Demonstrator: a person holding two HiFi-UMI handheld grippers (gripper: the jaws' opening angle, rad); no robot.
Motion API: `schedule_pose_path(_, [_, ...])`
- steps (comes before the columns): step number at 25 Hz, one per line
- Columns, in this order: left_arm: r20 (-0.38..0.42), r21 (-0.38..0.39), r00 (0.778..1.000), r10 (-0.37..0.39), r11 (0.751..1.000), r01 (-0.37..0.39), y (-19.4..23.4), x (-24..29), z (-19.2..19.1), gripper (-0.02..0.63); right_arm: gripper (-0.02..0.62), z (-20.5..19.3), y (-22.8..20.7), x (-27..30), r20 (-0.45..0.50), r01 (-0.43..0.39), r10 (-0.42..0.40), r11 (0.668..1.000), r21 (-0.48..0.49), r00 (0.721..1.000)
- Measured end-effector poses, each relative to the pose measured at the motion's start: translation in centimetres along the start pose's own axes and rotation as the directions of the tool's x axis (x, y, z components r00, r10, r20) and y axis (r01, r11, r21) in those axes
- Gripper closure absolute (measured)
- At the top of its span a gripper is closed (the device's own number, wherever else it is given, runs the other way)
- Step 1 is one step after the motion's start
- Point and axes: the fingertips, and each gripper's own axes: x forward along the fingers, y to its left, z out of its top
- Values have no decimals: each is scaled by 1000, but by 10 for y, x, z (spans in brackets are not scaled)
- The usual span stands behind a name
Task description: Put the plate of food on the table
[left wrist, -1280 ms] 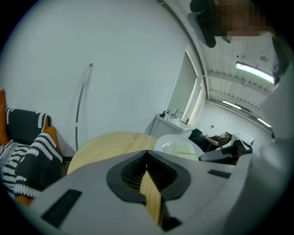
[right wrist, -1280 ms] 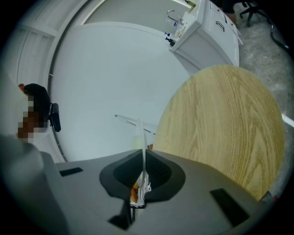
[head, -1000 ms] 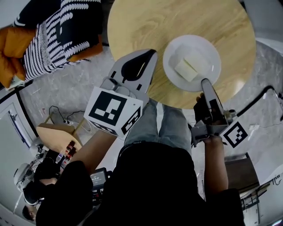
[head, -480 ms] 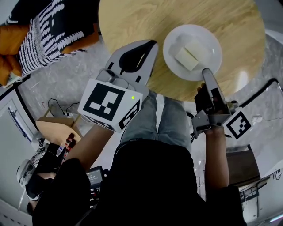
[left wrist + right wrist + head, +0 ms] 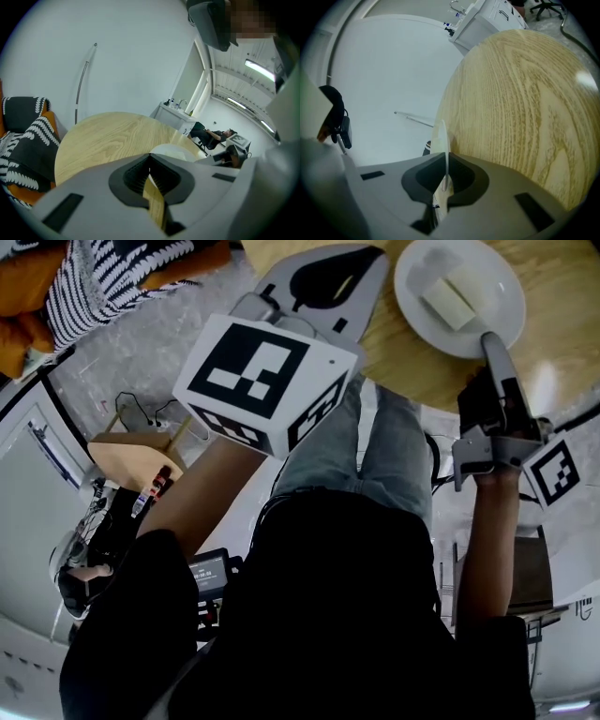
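**Head view:** a round white plate (image 5: 502,310) carrying a pale, block-shaped food (image 5: 448,303) lies over the near edge of the round, wood-grain counter (image 5: 403,371). The right gripper (image 5: 489,338) pinches its rim, presumably to keep it level for setting down.
**Left gripper view:** the left gripper (image 5: 150,157), fingers together on nothing, is held clear of the plate.
**Right gripper view:** the fingers are clamped on the thin, glossy rim, seen edge-on; contact with the counter cannot be confirmed
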Motion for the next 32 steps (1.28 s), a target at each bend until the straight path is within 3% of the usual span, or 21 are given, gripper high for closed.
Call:
schedule_pose_path(20, [-36,-1,999,-20,1000,20,-9,11,-12,598,577,-1,-5,-1,15,6,-7,1000,23,1000])
schedule_pose_path(29, [-57,-5,998,-25,1000,25,-10,11,-22,598,575,-9,-17,6,-49,118,-115,991,57,992])
schedule_pose_path(32, [-57,-5,998,-24,1000,24,-11,8,-22,598,575,-10,-12,7,-67,108,-106,994,33,992])
